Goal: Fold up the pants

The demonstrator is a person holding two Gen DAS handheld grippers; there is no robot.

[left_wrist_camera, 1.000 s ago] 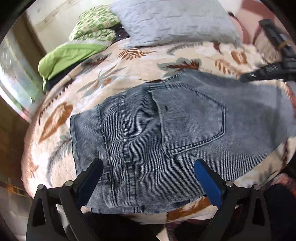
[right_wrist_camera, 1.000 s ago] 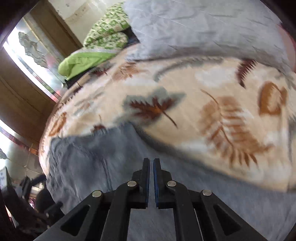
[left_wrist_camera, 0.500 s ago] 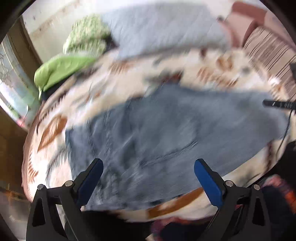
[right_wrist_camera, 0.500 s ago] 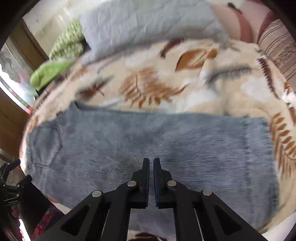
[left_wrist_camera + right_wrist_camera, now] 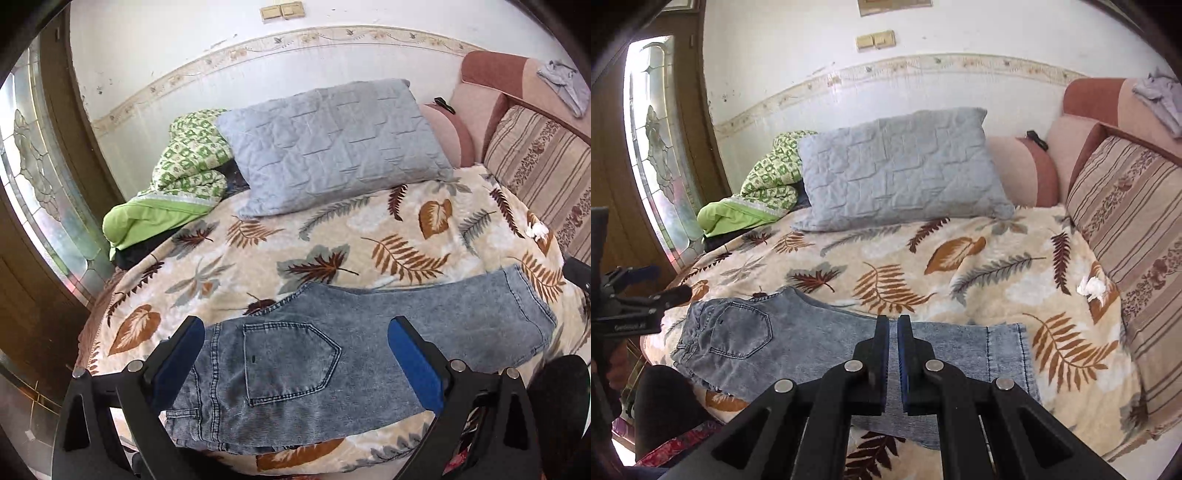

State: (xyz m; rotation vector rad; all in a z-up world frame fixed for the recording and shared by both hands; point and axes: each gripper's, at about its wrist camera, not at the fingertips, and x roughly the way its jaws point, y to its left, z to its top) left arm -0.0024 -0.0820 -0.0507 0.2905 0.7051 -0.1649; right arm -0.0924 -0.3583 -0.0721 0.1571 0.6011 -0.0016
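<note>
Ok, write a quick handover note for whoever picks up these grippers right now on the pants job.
Left gripper: jaws wide open, empty, above the waist end.
Right gripper: jaws shut, nothing visibly held, above the leg.
Jeans: flat on the leaf-print blanket at the near edge, legs stacked, back pocket up, waist left, hem right.
Done: lengthwise fold.
Left: fold hem toward waist.

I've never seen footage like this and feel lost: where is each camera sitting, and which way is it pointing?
Left wrist view: rides the left tongs, open, above the waist end of the faded blue denim jeans, facing the wall.
Right wrist view: rides the right tongs, nearly closed, empty, above the jeans' leg; the left tongs appear at its left edge.
Shared: jeans, leaf-patterned blanket, grey quilted pillow.
</note>
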